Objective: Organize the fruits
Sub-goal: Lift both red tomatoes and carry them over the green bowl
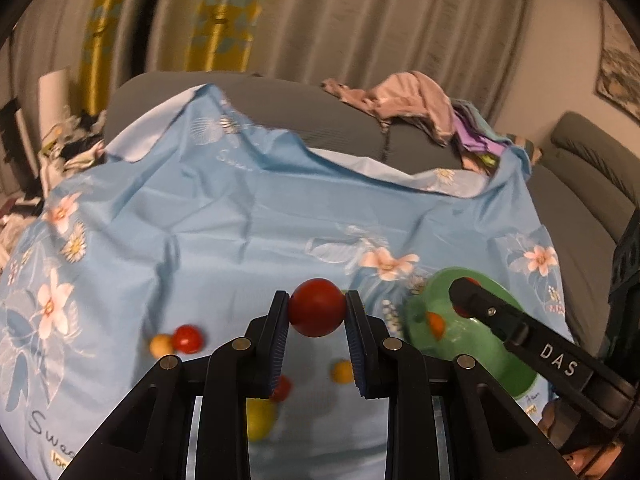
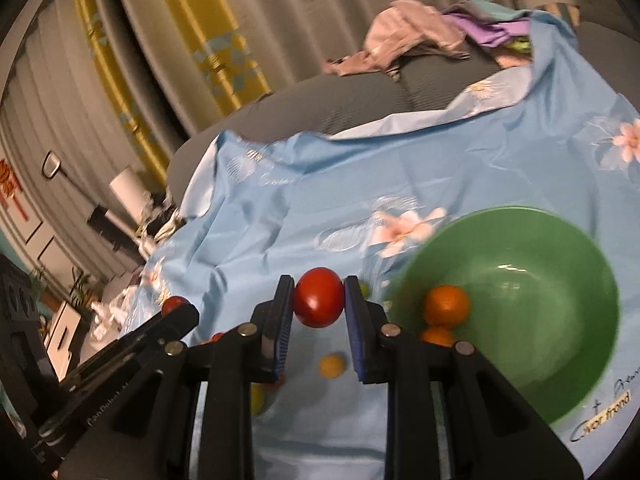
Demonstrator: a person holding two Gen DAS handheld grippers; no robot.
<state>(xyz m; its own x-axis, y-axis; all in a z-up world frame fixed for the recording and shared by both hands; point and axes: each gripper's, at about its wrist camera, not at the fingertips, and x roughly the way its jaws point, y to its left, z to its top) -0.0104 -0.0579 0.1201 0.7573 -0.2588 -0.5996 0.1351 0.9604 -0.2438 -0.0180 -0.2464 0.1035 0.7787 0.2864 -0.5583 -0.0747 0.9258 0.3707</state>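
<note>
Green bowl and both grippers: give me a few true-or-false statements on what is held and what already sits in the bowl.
1. The left gripper is clamped on a round red fruit. True.
2. The right gripper is empty, jaws wide apart. False: it is shut on another round red fruit.
3. The round green bowl holds two orange fruits. True.
4. The bowl sits on a bare wooden table. False: it rests on a light blue flowered cloth.
5. Every fruit is already in the bowl. False: a small yellow fruit among others lies loose on the cloth.
</note>
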